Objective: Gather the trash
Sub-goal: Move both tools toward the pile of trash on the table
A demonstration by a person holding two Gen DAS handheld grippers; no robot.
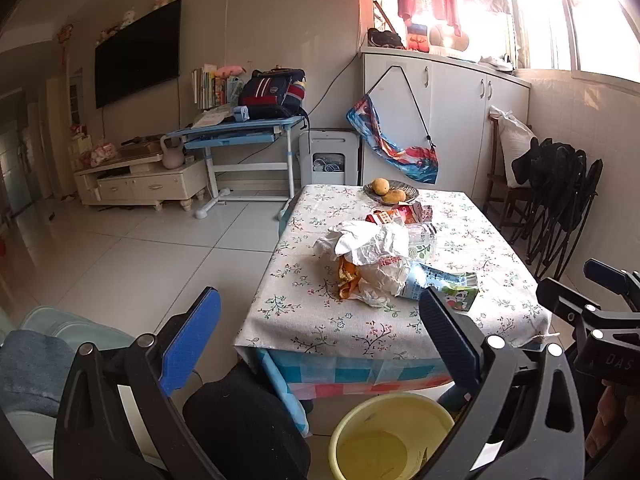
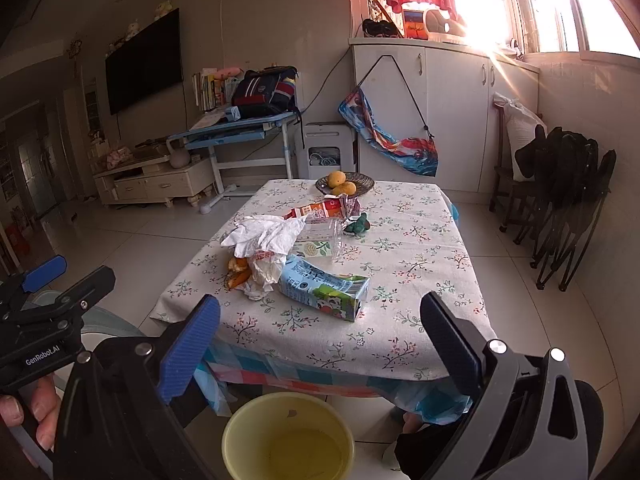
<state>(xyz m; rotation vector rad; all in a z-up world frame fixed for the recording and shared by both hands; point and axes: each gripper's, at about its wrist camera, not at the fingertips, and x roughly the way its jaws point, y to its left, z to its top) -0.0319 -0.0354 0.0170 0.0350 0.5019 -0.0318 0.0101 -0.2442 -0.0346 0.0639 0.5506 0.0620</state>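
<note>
A heap of trash lies on the table with the floral cloth: crumpled white paper, orange peel, a blue and green drink carton, a clear plastic bottle and a red carton. A yellow bucket stands on the floor in front of the table. My left gripper and right gripper both hang open before the table's near edge, holding nothing.
A dish with oranges sits at the table's far end, beside a small green toy. Folded black chairs lean at the right wall. A blue desk and TV stand are far left.
</note>
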